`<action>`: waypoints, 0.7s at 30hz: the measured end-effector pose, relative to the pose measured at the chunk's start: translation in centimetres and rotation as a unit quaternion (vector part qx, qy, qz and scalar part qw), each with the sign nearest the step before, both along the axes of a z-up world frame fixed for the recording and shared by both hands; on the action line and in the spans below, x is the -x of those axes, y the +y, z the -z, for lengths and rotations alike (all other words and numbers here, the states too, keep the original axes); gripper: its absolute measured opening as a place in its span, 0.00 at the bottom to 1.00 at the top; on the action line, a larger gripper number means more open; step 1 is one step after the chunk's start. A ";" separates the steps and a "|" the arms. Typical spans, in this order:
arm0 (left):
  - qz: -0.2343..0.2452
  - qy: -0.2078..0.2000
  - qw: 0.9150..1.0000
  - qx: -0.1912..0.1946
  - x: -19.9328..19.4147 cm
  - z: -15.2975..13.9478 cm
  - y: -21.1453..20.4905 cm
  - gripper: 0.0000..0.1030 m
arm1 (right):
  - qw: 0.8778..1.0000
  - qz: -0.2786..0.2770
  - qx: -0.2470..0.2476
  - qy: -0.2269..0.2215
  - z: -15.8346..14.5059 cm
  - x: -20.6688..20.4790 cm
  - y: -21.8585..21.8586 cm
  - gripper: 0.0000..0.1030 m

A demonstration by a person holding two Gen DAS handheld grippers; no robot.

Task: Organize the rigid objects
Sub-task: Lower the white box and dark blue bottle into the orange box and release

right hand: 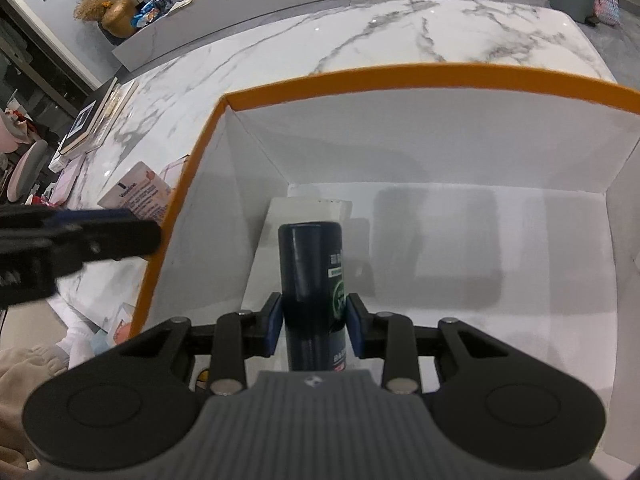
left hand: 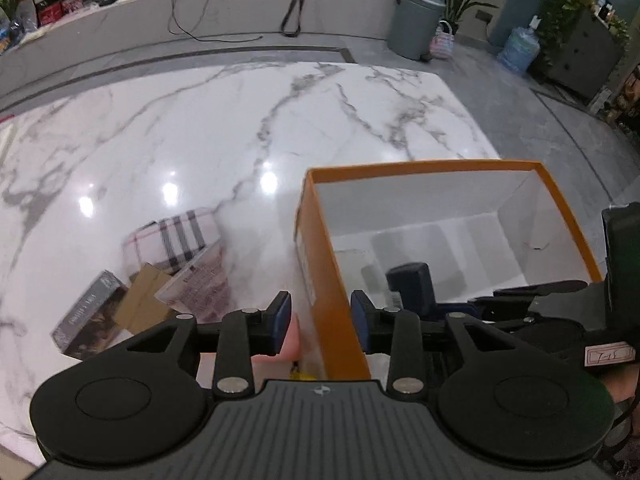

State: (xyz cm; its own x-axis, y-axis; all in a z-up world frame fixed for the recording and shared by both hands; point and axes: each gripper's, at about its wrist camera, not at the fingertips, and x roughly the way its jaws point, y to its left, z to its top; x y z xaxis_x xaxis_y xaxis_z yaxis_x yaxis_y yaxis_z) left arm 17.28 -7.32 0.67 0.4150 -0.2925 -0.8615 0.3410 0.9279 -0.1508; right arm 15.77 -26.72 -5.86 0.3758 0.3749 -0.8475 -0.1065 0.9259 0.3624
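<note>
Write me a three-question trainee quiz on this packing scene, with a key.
1. True or false: the right gripper is shut on the dark bottle.
2. Where is that bottle? A) on the marble table B) inside the orange box C) on the floor.
3. Fill in: the left gripper is ____, its fingers straddling the box's left wall.

Key: 1 true; 2 B; 3 open. The plaid item and small boxes lie outside the orange box, on the table.
</note>
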 end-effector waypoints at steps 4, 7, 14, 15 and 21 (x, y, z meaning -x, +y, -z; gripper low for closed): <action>0.012 0.011 1.000 0.006 0.1 0.8 -0.4 0.39 | 1.000 0.006 0.003 -0.002 -0.2 -0.1 -0.1 0.32; 0.017 0.010 1.000 0.010 0.4 1.1 -0.5 0.33 | 1.000 0.022 0.007 0.010 0.2 -0.6 -0.1 0.32; 0.021 0.016 0.999 0.019 0.5 1.6 -0.5 0.23 | 0.998 0.045 0.001 0.048 1.4 -1.8 0.2 0.32; 0.021 0.017 0.999 0.021 0.5 1.6 -0.5 0.22 | 0.998 0.045 -0.002 0.049 1.4 -1.9 0.2 0.32; 0.024 0.018 0.999 0.019 0.6 1.9 -0.9 0.22 | 0.996 0.069 0.028 0.051 1.4 -2.6 0.0 0.31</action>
